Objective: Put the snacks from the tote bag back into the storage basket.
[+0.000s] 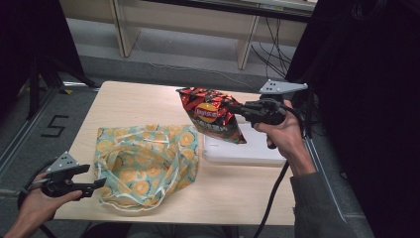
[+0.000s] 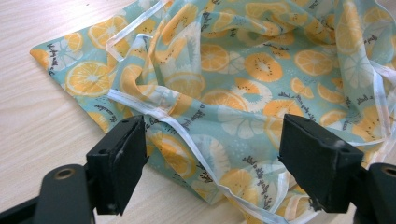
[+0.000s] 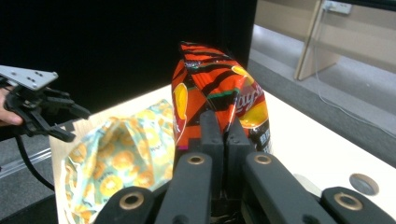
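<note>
A red and black chip bag (image 1: 210, 115) hangs in the air over the table's right half, with my right gripper (image 1: 232, 108) shut on its edge. In the right gripper view the chip bag (image 3: 217, 93) stands up from the closed jaws. A fruit-print cloth bag (image 1: 146, 163) lies crumpled on the table's near left, its mouth loosely open. My left gripper (image 1: 97, 176) stands open just left of it, at the table's near left corner. Seen in the left gripper view, the cloth bag (image 2: 233, 79) with its white trim lies right in front of the spread jaws.
A white lidded box (image 1: 245, 148) rests on the table under and to the right of the chip bag. The wooden table (image 1: 133, 101) has bare surface at the back left. Dark curtains hang at both sides, and desk legs and cables stand beyond.
</note>
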{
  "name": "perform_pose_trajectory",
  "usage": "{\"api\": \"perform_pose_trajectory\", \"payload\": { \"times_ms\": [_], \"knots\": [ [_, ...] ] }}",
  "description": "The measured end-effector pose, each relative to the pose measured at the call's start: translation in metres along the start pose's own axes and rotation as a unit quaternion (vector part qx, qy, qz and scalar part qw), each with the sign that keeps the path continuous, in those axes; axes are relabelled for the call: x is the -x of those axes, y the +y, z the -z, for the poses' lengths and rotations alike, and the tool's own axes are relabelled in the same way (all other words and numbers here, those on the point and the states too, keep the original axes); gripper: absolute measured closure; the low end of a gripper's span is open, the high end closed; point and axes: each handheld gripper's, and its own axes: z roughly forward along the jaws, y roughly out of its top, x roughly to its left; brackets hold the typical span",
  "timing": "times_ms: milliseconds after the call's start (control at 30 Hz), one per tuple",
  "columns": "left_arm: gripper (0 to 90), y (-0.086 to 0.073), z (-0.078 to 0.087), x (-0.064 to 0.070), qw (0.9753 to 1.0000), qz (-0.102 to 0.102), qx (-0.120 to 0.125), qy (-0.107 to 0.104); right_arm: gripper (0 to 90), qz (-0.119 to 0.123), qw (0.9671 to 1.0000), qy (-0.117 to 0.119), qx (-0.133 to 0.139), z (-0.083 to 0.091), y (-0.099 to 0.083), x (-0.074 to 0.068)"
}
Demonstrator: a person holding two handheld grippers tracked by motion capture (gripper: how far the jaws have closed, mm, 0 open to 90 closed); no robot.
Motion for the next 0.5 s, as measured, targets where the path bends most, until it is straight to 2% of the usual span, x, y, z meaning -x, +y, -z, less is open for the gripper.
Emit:
{"api": "perform_pose_trajectory", "payload": {
  "times_ms": [33, 67, 100, 133, 200, 233, 300, 333, 367, 433, 500],
  "knots": [
    [22.7, 0.000, 0.000, 0.000, 1.0000, 0.003, 0.001, -0.006, 90.0, 0.006, 1.0000, -0.005, 0.003, 0.001, -0.002, 0.004],
    [22.7, 0.000, 0.000, 0.000, 0.9999, 0.004, -0.001, -0.011, 90.0, -0.001, 0.9999, -0.009, 0.007, 0.002, -0.005, 0.005],
    [22.8, 0.000, -0.002, 0.003, 0.9996, 0.021, 0.013, -0.015, 90.0, -0.004, 1.0000, -0.005, -0.003, 0.005, -0.007, 0.008],
    [22.8, 0.000, 0.000, 0.001, 0.9999, 0.000, -0.003, -0.015, 90.0, -0.006, 1.0000, -0.006, -0.004, 0.006, -0.010, 0.011],
    [22.8, 0.000, -0.001, 0.002, 0.9999, -0.001, -0.003, -0.012, 90.0, -0.009, 0.9999, -0.009, -0.005, 0.008, -0.015, 0.017],
    [22.8, 0.000, 0.000, 0.001, 0.9999, -0.001, -0.008, -0.014, 90.0, -0.019, 0.9998, -0.011, -0.004, 0.008, -0.017, 0.018],
    [22.8, -0.001, -0.002, 0.001, 1.0000, 0.000, 0.005, -0.007, 90.0, -0.019, 0.9997, -0.011, -0.006, 0.009, -0.023, 0.023],
    [22.8, 0.000, -0.002, 0.001, 0.9999, 0.010, 0.004, -0.006, 90.0, -0.019, 0.9996, -0.006, -0.018, 0.011, -0.026, 0.027],
    [22.8, 0.000, 0.000, 0.000, 1.0000, -0.001, -0.006, -0.007, 90.0, -0.025, 0.9994, -0.006, -0.022, 0.011, -0.029, 0.029],
    [22.8, -0.001, -0.001, 0.000, 1.0000, 0.001, -0.001, -0.004, 90.0, -0.030, 0.9993, -0.010, -0.021, 0.009, -0.035, 0.033],
    [22.7, 0.000, -0.001, -0.001, 0.9999, -0.001, -0.008, -0.008, 90.0, -0.030, 0.9991, -0.011, -0.028, 0.008, -0.042, 0.038]
  ]
}}
